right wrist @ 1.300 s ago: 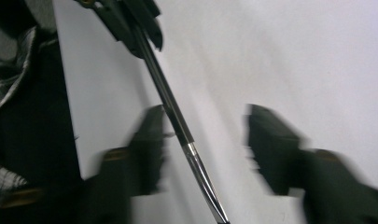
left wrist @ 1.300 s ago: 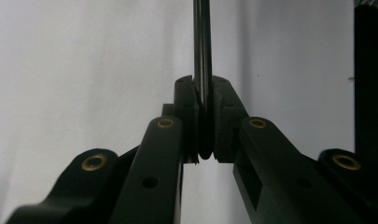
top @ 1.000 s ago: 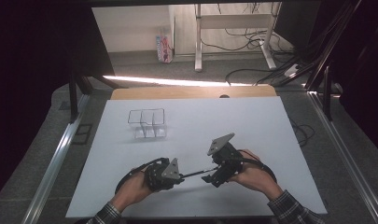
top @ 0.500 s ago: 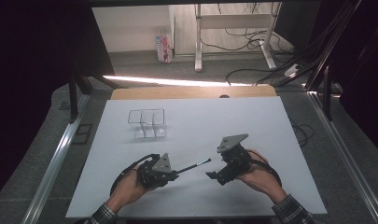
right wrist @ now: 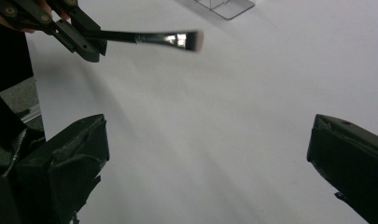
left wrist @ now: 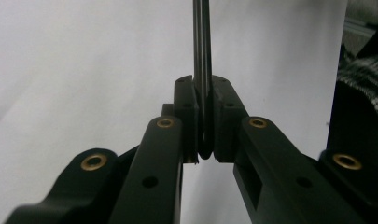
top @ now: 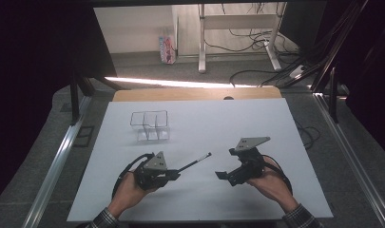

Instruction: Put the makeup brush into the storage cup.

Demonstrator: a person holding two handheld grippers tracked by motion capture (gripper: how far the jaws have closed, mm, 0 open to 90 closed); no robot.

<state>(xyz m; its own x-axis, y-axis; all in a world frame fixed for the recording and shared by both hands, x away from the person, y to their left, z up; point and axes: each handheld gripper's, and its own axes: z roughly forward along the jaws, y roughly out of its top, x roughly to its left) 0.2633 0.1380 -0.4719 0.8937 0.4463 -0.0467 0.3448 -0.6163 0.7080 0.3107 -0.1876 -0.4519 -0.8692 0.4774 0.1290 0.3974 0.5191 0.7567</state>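
A slim black makeup brush (top: 195,163) with a pale bristle tip sticks out up and to the right over the white table sheet (top: 228,123). My left gripper (top: 173,175) is shut on its handle. In the left gripper view the jaws (left wrist: 204,93) pinch the dark handle (left wrist: 201,46) between the pads. My right gripper (top: 226,176) is held to the right of the brush tip, apart from it, with its jaws open wide (right wrist: 207,140) and nothing between them. The right gripper view looks across at the brush (right wrist: 154,37) and the left gripper (right wrist: 84,44).
A clear acrylic organiser (top: 149,124) with several compartments stands on the sheet at the back left, and its corner (right wrist: 226,7) shows in the right gripper view. A wooden table edge (top: 195,94) runs along the back. Cables (top: 256,76) lie on the floor beyond.
The two grippers have drawn apart. The right gripper has moved right, away from the brush tip. The left gripper has shifted left with the brush still in it.
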